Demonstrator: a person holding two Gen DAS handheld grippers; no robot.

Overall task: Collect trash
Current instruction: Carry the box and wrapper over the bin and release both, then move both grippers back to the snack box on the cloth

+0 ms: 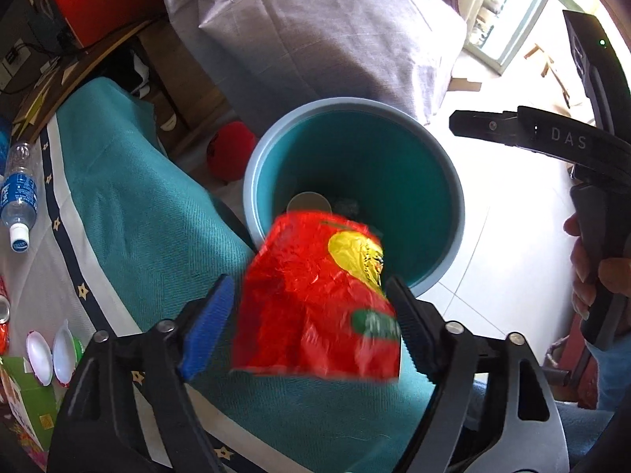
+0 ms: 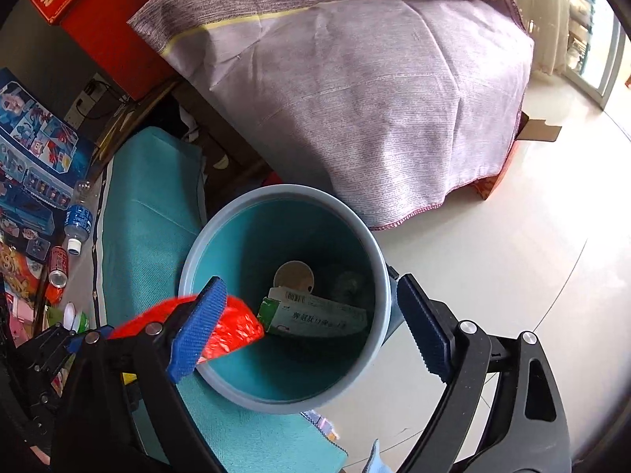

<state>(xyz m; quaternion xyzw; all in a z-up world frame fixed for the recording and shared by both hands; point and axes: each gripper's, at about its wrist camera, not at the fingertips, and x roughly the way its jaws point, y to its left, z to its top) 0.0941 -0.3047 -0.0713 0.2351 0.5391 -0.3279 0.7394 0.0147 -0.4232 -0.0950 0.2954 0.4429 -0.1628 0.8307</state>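
- Step in hand looks like the drop: the left gripper [image 1: 311, 315] has a red snack wrapper [image 1: 315, 299] sitting between its fingers, right at the rim of the teal trash bin [image 1: 252, 181]. The wrapper is blurred, so it's probably moving.
- Hard to call the grip. The blue pad sits just off the wrapper's edge with a sliver of gap, so whether the left jaws are pinching or letting go can't be told for sure.
- From the right wrist view, the wrapper [image 2: 232, 327] pokes over the bin's near rim [image 2: 284, 406], partly above the opening.
- The right gripper [image 2: 311, 327] is spread wide with nothing in it, hovering over the bin.
- Already inside the bin: a green-and-white carton [image 2: 315, 315] and a round lid-like disc [image 2: 294, 278].
- Next move, as a guess: make sure the wrapper clears the rim and falls in, since it's light and could catch on the edge or slide onto the teal cloth [image 1: 130, 205].
- More trash is waiting on the table: a water bottle [image 1: 17, 193], a red can [image 2: 58, 266] and small white cups [image 1: 51, 351].
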